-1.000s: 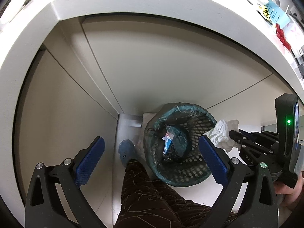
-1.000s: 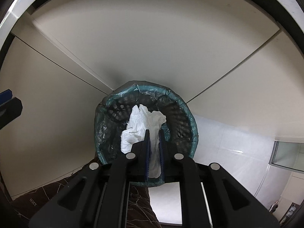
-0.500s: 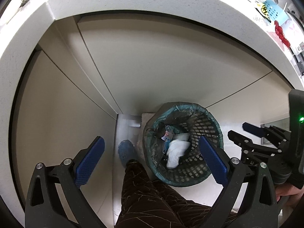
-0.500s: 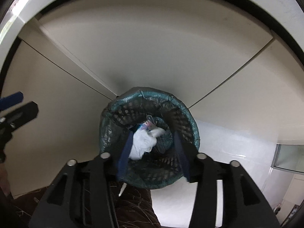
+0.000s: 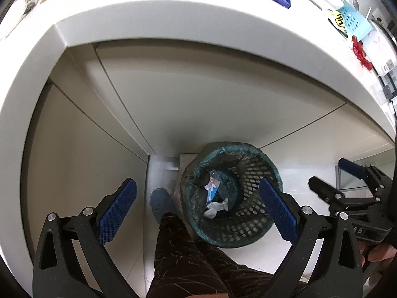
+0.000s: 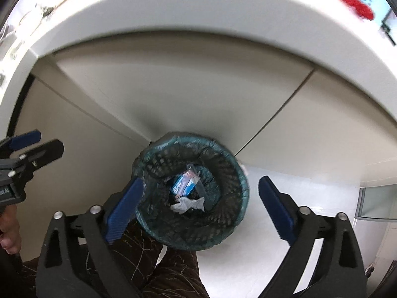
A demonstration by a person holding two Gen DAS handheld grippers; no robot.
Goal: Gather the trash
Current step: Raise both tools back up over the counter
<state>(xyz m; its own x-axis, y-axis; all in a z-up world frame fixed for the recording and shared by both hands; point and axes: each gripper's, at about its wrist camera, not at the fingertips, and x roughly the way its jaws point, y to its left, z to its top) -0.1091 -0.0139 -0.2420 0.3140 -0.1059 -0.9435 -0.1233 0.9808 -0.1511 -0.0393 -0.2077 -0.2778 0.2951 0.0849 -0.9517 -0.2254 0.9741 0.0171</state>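
Observation:
A black mesh waste basket (image 5: pixel 258 219) with a teal bag liner stands on the floor under the counter; it also shows in the right wrist view (image 6: pixel 223 223). A crumpled white tissue (image 5: pixel 215 206) lies at its bottom beside a blue wrapper (image 5: pixel 213 191); the tissue (image 6: pixel 188 204) and the wrapper (image 6: pixel 182 182) show in the right wrist view too. My left gripper (image 5: pixel 198 211) is open and empty above the basket. My right gripper (image 6: pixel 198 208) is open and empty above the basket; it also shows at the right of the left wrist view (image 5: pixel 330 176).
A white counter edge (image 5: pixel 198 34) curves overhead, with a blue basket (image 5: pixel 352 19) and red items (image 5: pixel 359 52) on top. Beige cabinet doors (image 5: pixel 198 94) stand behind the basket. My leg in dark patterned trousers (image 5: pixel 186 260) and a blue shoe (image 5: pixel 160 201) are beside the basket.
My right gripper opened and let the white tissue fall into the basket, then opened wider and pulled up and back. My left gripper stayed open and rose a little.

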